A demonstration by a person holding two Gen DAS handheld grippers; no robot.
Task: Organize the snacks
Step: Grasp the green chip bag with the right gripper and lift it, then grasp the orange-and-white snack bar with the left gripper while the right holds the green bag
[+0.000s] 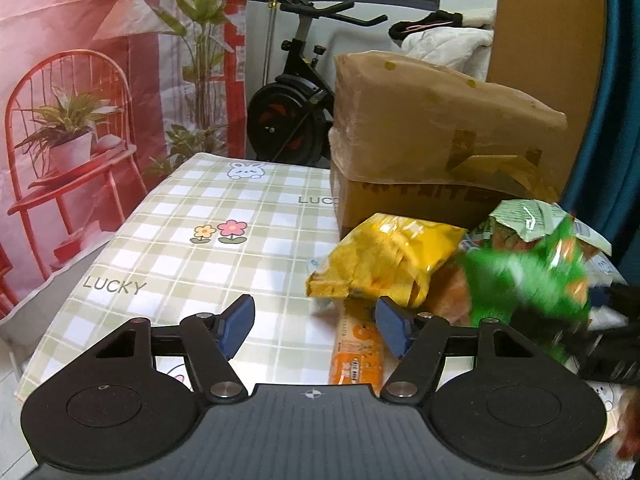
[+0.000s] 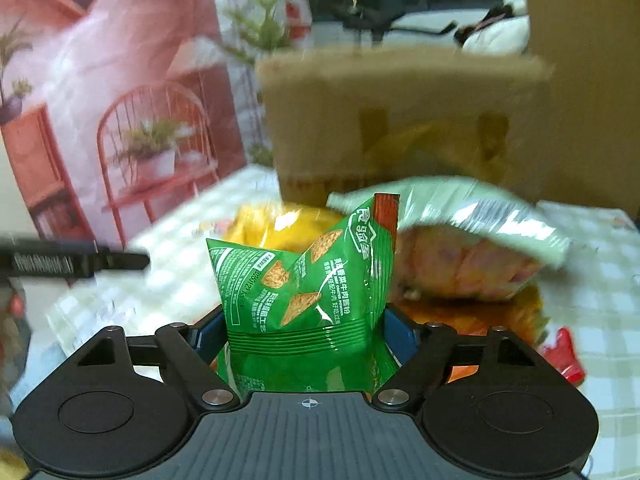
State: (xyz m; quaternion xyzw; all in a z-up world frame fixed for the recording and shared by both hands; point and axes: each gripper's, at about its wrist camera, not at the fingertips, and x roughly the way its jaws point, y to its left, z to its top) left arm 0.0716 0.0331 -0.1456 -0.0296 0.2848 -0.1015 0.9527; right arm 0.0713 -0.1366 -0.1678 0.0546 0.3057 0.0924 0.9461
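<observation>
My right gripper (image 2: pixel 306 332) is shut on a green snack bag (image 2: pixel 304 280), which stands crumpled between the blue pads and lifted off the pile. The left wrist view shows the same green bag (image 1: pixel 520 280) as a blur at the right. My left gripper (image 1: pixel 315 316) stands open over the checked tablecloth (image 1: pixel 200 240) with nothing between its fingers. Its right finger (image 1: pixel 394 328) hangs just above an orange packet (image 1: pixel 356 352). A yellow bag (image 1: pixel 384 260) and a pale green bag (image 2: pixel 460 216) lie in the pile behind.
A taped cardboard box (image 1: pixel 420 128) stands at the back of the table behind the snacks. A red packet (image 2: pixel 564 356) lies at the right. An exercise bike (image 1: pixel 296 112) and a red printed backdrop (image 1: pixel 80 80) stand beyond the table.
</observation>
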